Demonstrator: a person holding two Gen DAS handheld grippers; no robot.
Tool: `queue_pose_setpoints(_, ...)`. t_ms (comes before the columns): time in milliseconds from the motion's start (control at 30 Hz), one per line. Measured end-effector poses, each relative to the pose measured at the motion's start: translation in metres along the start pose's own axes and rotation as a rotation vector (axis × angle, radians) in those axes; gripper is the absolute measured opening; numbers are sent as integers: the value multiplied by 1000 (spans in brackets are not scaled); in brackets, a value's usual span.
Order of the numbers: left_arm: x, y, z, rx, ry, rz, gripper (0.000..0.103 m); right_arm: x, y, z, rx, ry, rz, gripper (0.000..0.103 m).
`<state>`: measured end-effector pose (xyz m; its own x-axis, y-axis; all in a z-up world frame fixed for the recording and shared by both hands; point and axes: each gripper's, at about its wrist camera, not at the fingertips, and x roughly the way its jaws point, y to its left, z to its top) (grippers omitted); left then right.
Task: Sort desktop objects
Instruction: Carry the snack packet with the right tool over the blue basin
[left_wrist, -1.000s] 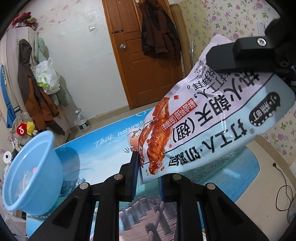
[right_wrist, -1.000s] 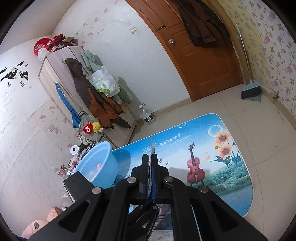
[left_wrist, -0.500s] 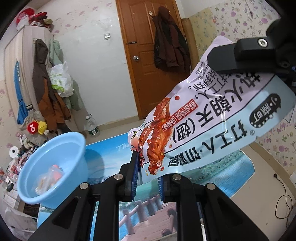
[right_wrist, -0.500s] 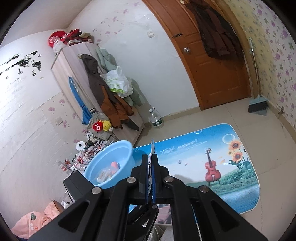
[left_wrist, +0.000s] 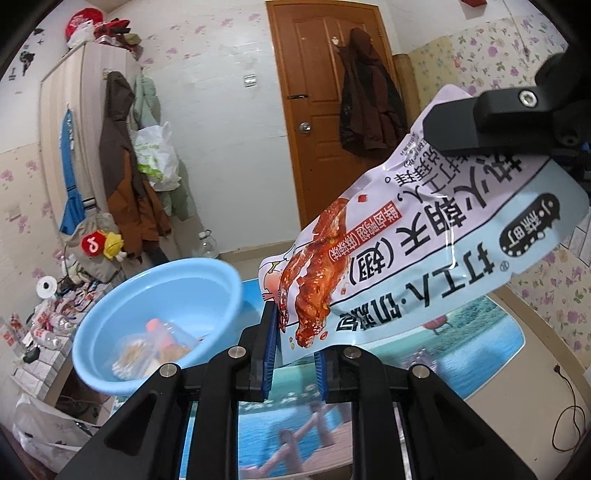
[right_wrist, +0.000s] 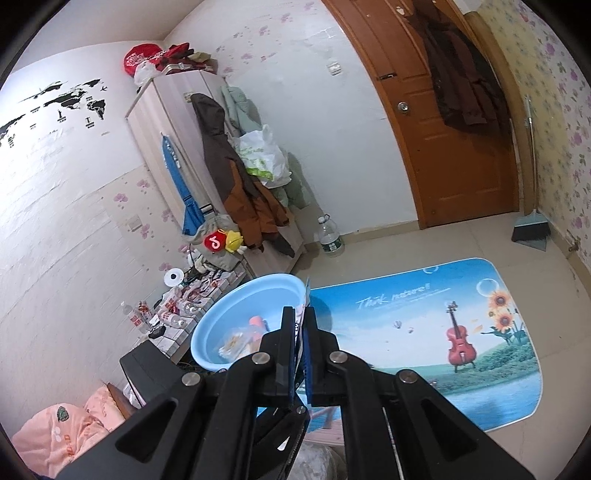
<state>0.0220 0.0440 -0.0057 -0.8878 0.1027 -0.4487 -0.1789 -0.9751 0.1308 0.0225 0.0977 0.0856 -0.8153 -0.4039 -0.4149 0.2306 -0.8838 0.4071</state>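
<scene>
Jaws pinch glossy printed snack pouch (left_wrist: 424, 236).

Light-blue basin (left_wrist: 159, 295), lilac-and-blue snack bag (left_wrist: 424, 236) (black lettering).

The floor mat (right_wrist: 424, 332) reads "Think nature!" in white script. The snack pouch (left_wrist: 424, 236) carries big Chinese characters, upside down from here. A red plush (right_wrist: 214, 242) shows a white music-note logo.

A brown coat (left_wrist: 367, 92) hangs on the wooden door (left_wrist: 317, 155). A water bottle (right_wrist: 330, 236) stands beside the wardrobe (right_wrist: 173, 122). A broom (right_wrist: 530, 218) leans against the floral wall.
</scene>
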Motion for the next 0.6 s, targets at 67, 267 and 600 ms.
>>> queue_pose_setpoints(67, -1, 8, -3, -2, 4, 11, 16, 5, 7, -1, -6, 7, 8, 4)
queue_pose_setpoints(267, -8, 36, -10, -18, 6, 57, 16, 21, 32, -6, -34, 25, 38, 4)
queue_pose_setpoints(600, -2, 79, -23, -74, 24, 110, 16, 61, 67, -12, -79, 75, 69, 5)
